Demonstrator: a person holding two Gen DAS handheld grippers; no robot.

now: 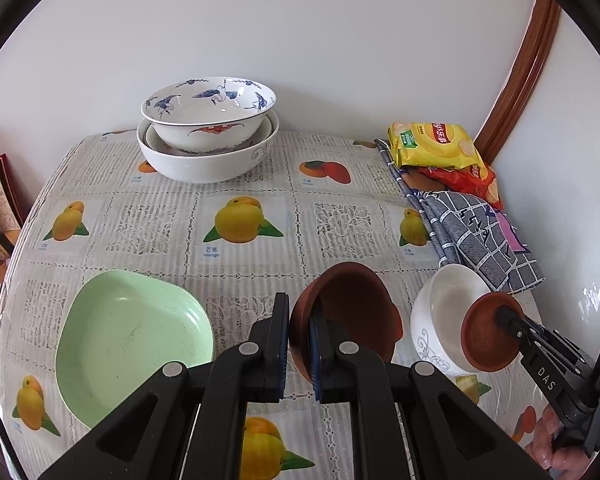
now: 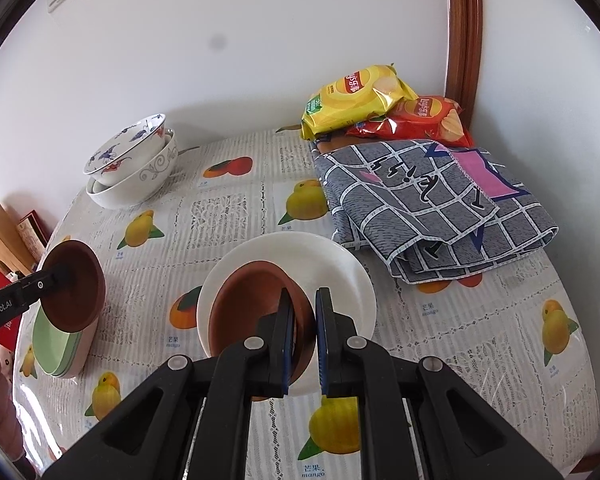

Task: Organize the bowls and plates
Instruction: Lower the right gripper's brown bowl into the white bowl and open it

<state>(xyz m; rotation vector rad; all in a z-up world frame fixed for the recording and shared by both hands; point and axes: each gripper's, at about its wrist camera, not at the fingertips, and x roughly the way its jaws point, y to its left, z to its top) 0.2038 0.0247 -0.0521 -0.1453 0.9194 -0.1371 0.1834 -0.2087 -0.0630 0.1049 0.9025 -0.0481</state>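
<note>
My left gripper (image 1: 299, 308) is shut on the rim of a brown bowl (image 1: 352, 308), which it holds tilted just right of a pale green dish (image 1: 132, 340). In the right wrist view that brown bowl (image 2: 80, 292) hangs over the green dish (image 2: 56, 344), with the left gripper (image 2: 66, 274) coming in from the left. My right gripper (image 2: 305, 296) is shut on a second, smaller brown bowl (image 2: 248, 308), tilted inside a white bowl (image 2: 340, 264). The left wrist view shows the right gripper (image 1: 500, 314) and its brown bowl (image 1: 488, 336) at the white bowl (image 1: 440, 312).
Blue-patterned and white bowls (image 1: 208, 128) are stacked at the back by the wall. A folded checked cloth (image 2: 432, 208) and two chip bags (image 2: 364, 100) lie at the back right. The fruit-print tablecloth (image 1: 240, 220) covers the table. A hand (image 1: 552, 448) shows at the right.
</note>
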